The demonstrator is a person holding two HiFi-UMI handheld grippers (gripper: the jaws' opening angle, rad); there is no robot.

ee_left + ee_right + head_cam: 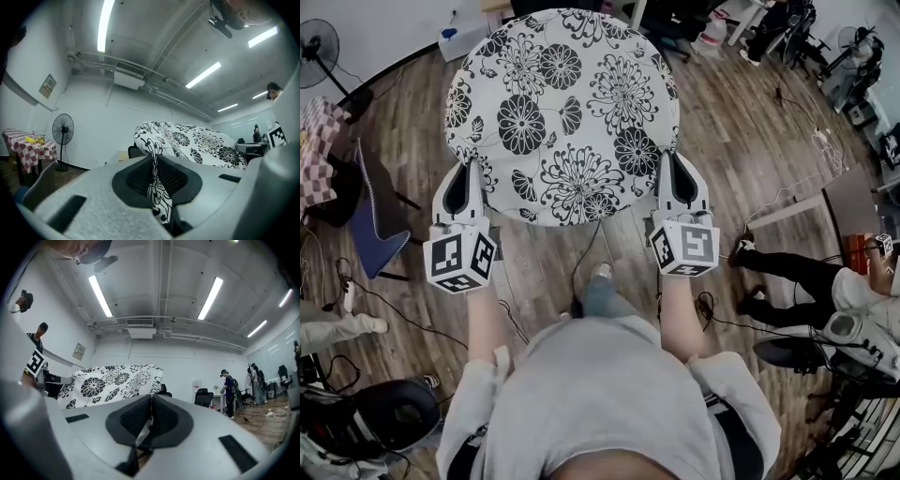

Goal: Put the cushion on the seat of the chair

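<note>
Above plank flooring, left gripper and right gripper pinch a round floral cushion

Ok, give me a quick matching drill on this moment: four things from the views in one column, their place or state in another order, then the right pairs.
Things:
1. cushion
2. right hand-held gripper
3. fan
4. blue chair

Place or state:
A. mid-left of the head view, next to the checked cloth
B. white with black flowers, held at two edges
C. upright in the top-left corner of the head view
D. shut on the cushion's edge

Pairs: 1-B; 2-D; 3-C; 4-A
</note>
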